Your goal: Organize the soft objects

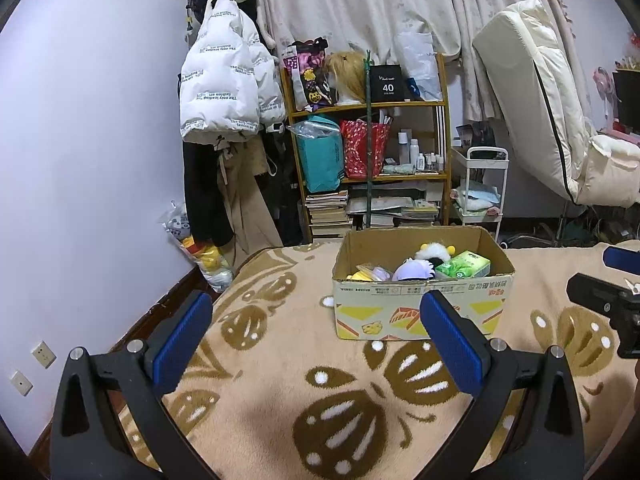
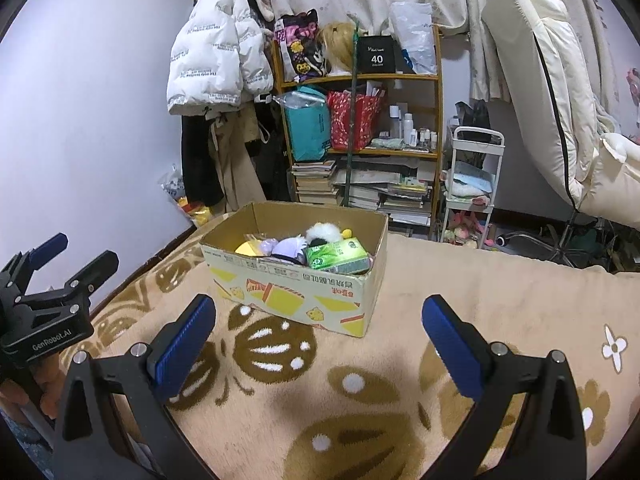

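Both the left gripper (image 1: 316,334) and right gripper (image 2: 318,338) hover wide and empty short of the cardboard box (image 2: 296,288) (already holding plush toys (image 2: 290,246)) — seemingly between picks, so next needs another soft item found.

A: How many boxes on the blanket (image 2: 460,280)?

B: One cardboard box (image 2: 296,292). Inside it I count one green tissue pack (image 2: 336,255), one white-and-black plush (image 2: 324,232), one pale purple plush (image 2: 289,247) and one yellow item (image 2: 247,249); anything deeper is hidden.

A: And behind the box?

B: One wooden shelf unit (image 2: 438,120) holding two gift bags, one teal (image 2: 308,128) and one red (image 2: 352,120). One white trolley (image 2: 476,168) beside it, and one white puffer jacket (image 2: 216,52).

A: Grippers?

B: Two, each with two blue pads.
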Available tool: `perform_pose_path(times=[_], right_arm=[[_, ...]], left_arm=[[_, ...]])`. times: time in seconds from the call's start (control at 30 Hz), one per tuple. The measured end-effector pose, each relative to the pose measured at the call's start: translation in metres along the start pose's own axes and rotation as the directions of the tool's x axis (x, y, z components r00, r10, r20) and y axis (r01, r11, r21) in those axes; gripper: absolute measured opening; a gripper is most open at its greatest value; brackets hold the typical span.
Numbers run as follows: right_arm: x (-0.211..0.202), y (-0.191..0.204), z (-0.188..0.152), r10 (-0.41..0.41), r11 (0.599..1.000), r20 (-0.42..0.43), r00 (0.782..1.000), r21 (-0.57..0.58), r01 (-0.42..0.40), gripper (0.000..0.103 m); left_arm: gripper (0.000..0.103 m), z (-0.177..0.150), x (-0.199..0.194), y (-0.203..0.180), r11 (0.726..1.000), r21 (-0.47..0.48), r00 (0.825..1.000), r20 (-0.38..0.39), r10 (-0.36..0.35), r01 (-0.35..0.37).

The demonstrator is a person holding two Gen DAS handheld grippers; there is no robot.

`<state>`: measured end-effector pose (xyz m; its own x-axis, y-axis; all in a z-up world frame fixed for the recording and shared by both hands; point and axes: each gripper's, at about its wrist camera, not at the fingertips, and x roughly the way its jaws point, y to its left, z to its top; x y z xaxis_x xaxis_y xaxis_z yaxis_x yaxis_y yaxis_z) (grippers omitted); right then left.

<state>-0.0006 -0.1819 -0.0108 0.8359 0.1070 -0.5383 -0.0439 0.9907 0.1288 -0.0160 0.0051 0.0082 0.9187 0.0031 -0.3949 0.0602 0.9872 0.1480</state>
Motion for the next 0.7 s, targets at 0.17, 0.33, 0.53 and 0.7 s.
perform_pose_path(times=[0.17,0.33,0.53,0.7], right_arm=[[0.004,0.005,-0.004,-0.01,1.0,-0.03,1.0,-0.022,0.009,0.103],[0.01,0.013,-0.008,-0.021,0.998,-0.062,0.998,-0.056,0.018,0.103],[0.025,0.03,-0.016,-0.037,0.992,-0.147,0.988,-0.126,0.019,0.103],[0.023,0.054,-0.022,-0.016,0.97,-0.134,0.991,-0.241,-0.017,0.103]], left_arm=[[0.102,-0.001,0.001,0.0,1.0,0.003,1.0,-0.005,-0.004,0.004],[0.102,-0.002,0.004,0.001,1.0,0.004,1.0,-0.018,-0.011,0.011],[0.102,-0.004,0.009,-0.003,1.0,0.027,0.999,-0.038,0.005,-0.004],[0.102,-0.005,0.008,-0.006,0.999,0.043,0.999,-0.035,0.004,-0.003]])
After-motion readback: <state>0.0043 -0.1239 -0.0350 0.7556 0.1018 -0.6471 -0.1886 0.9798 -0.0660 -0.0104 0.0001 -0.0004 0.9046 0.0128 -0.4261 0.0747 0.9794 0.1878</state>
